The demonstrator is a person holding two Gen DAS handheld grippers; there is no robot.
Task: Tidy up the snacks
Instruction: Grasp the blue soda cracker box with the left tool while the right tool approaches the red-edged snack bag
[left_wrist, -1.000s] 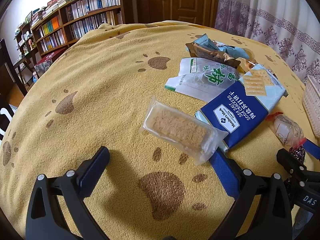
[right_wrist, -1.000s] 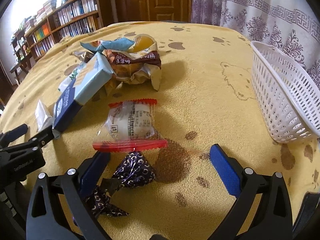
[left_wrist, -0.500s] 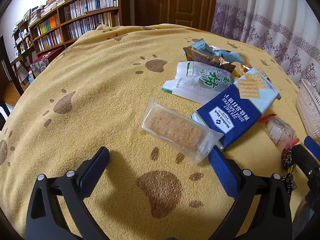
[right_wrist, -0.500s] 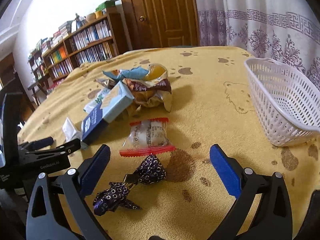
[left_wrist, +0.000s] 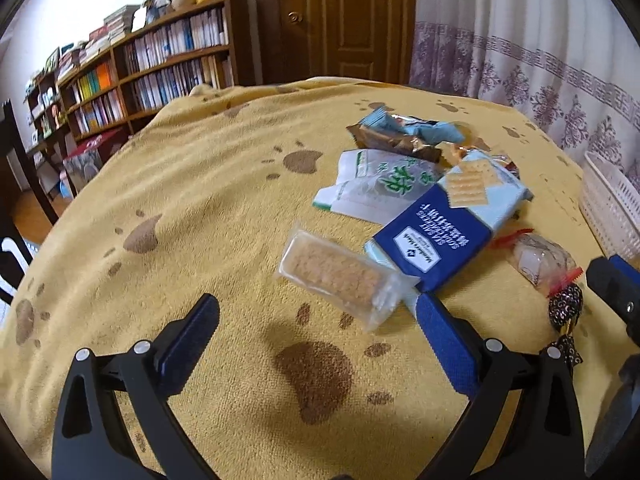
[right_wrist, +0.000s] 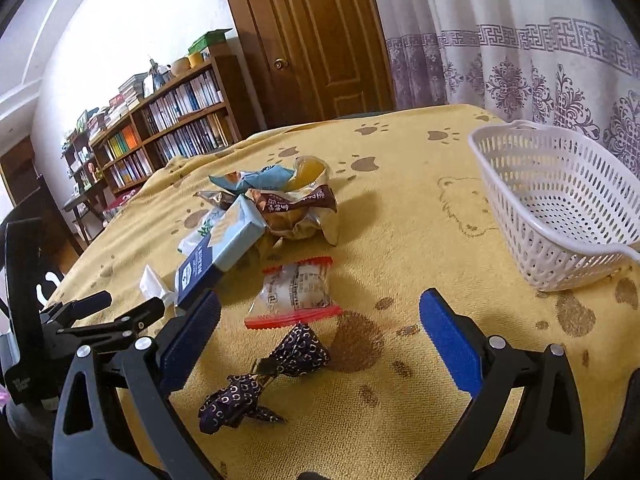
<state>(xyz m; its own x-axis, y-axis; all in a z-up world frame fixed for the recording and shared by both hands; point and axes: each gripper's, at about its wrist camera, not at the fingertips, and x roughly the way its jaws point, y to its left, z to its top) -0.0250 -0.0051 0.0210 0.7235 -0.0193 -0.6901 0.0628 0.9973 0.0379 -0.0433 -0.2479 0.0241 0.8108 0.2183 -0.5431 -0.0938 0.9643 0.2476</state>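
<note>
Snacks lie scattered on a yellow paw-print cloth. My left gripper [left_wrist: 316, 330] is open and holds nothing, just short of a clear-wrapped cereal bar [left_wrist: 336, 274]. Behind the bar lie a blue cracker box [left_wrist: 448, 226], a white-and-green packet [left_wrist: 376, 184] and brown and light-blue wrappers [left_wrist: 404, 136]. My right gripper [right_wrist: 320, 332] is open above the cloth, with two purple foil candies [right_wrist: 264, 376] between its fingers and a red-edged clear packet [right_wrist: 296, 292] just beyond. A white perforated basket [right_wrist: 560, 208] stands empty at the right.
A bookcase [left_wrist: 140, 76] and a wooden door [left_wrist: 340, 20] stand beyond the table, with a patterned curtain [right_wrist: 540, 60] at the right. A dark chair [left_wrist: 16, 184] is at the left edge. The left gripper's frame [right_wrist: 80, 320] shows at the right wrist view's left.
Both grippers have risen and tilted up, so more of the room shows. The snacks lie where they were. Both jaws stay open.
</note>
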